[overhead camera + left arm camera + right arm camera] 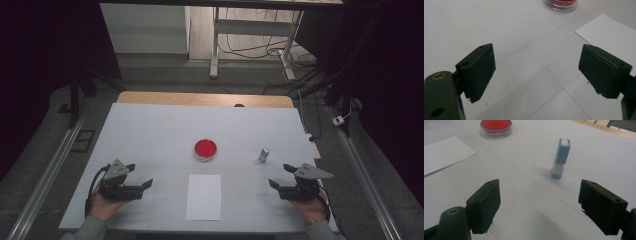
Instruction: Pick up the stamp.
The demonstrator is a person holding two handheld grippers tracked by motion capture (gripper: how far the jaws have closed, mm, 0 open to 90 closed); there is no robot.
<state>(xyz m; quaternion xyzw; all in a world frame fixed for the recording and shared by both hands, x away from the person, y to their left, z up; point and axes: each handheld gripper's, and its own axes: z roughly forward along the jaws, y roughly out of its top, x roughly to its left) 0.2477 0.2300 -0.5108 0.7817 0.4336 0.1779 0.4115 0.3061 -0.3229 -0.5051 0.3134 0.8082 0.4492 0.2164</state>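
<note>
Left gripper (139,183) rests low over the white surface (150,130), jaws spread wide and holding nothing, a ready pose for a job that looks not yet begun. Just to its right lies a sheet of paper (203,197), flat and square to the near edge, seemingly set out to take a print. Beyond the paper sits a round red ink pad (205,149), uncovered. Farther right, a small blue-and-white stamp (560,158) stands upright, just ahead of the right gripper (279,178), which is likewise released and empty, best placed to fetch it.
</note>
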